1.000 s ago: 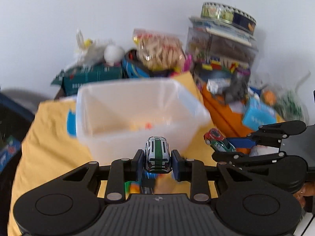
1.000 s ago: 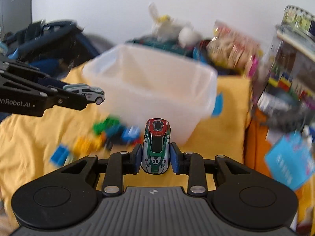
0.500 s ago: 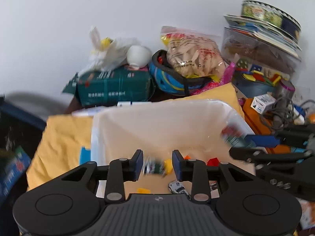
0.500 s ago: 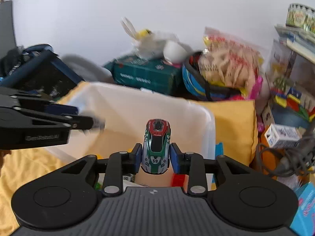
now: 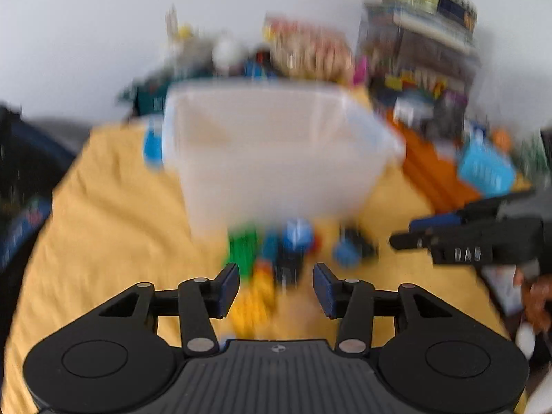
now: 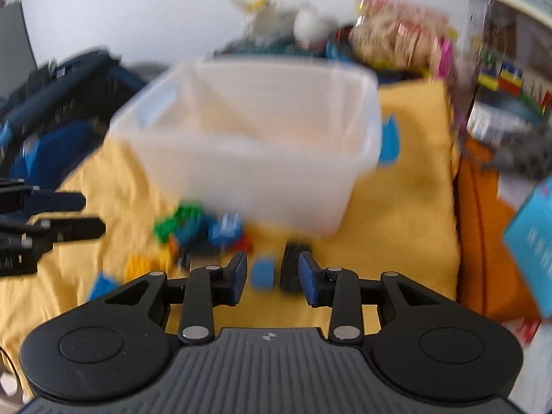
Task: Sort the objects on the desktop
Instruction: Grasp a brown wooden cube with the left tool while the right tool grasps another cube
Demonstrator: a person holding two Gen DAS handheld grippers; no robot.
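Translucent plastic formed the storage bin (image 6: pixel 248 158), which stood on the yellow cloth (image 6: pixel 407 179) with its long axis running left to right across both wrist views and its open top facing up. Motion blur smeared everything, so its contents could not be made out. Just in front of its near wall lay a heap of toy bricks (image 6: pixel 193 231): green, blue, yellow and red shapes whose edges ran together. A blue brick (image 6: pixel 264 273) and a dark oblong piece (image 6: pixel 293 269), too blurred to name, lay beside each other, the oblong with its long axis pointing toward the bin. The right gripper (image 6: pixel 272 277) hung above them, jaws wide apart and holding nothing. The left gripper (image 5: pixel 276 288) hung over the same heap (image 5: pixel 272 252), jaws likewise spread and empty; the bin (image 5: pixel 276 151) rose beyond it. Each gripper showed at the other view's edge, partly cut off. Behind the bin, clutter (image 6: pixel 396 38) against the wall was mostly unreadable.
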